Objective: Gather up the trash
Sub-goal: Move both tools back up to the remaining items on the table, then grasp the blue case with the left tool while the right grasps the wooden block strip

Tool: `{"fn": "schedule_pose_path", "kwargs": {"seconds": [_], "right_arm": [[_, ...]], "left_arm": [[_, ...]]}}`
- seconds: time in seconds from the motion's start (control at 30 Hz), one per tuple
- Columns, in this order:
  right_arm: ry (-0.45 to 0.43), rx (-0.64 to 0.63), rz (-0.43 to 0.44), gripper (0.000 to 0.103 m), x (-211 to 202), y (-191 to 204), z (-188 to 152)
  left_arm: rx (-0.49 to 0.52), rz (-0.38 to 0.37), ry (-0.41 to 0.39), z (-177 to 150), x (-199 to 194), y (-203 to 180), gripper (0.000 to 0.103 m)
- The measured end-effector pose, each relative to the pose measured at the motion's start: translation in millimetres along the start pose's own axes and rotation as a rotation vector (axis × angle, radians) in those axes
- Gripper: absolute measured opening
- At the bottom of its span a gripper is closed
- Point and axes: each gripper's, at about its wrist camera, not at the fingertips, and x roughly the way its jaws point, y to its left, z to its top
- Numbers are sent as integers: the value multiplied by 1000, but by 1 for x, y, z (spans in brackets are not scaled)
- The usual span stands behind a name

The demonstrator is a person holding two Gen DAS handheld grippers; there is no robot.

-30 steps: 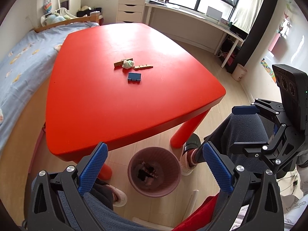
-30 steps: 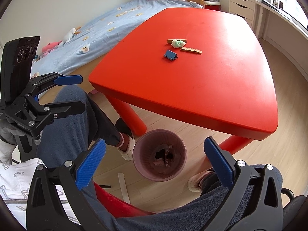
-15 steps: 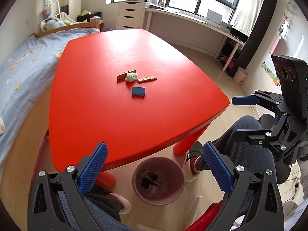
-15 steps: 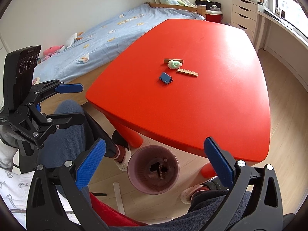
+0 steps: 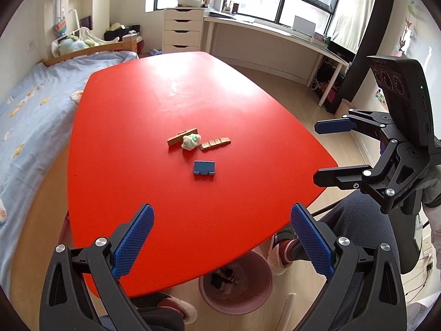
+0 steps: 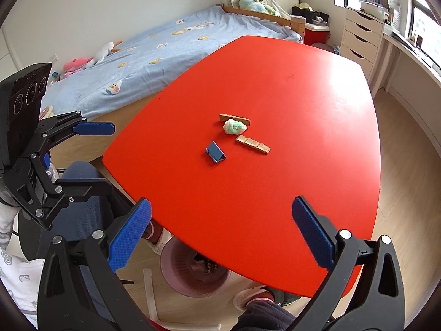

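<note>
While both the left gripper (image 5: 222,244) and right gripper (image 6: 222,234) are held wide and empty, scraps are seen ahead on the red table (image 5: 137,138); a partly filled pink bin (image 5: 237,287) is half hidden below its edge.

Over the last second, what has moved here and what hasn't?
Both grippers, left and right, rose and swung from the bin toward the table; the bin now shows only partly under its edge. Nothing was grasped or released. The blue piece, wad and wooden strips stayed put; jaws stayed open.
</note>
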Motion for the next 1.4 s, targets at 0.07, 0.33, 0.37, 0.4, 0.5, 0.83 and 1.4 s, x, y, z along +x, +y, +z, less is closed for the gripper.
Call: {"fn": "schedule_pose_path", "kwargs": {"seconds": [0.07,0.33,0.37,0.4,0.5,0.83,1.4], "right_arm": [[7,-20,3,100,6,-4,9],[41,-92,16,100,39,-25,41],[46,-102,11,100,44,-28,44],[52,-110,6,100,49,-30,47],[71,-136,15,100,64,-37,54],[141,-184,41,100,115,-51,66],[164,-238,59,67,147,-52,66]], "left_arm": [[3,-2,4,5,5,1,95],[12,-10,50,20,39,5,95],[12,-11,58,22,44,6,95],[12,-10,65,24,49,7,95],[12,-12,86,27,62,10,95],[-5,-6,136,33,106,22,95],[-11,6,134,34,134,29,76]]}}
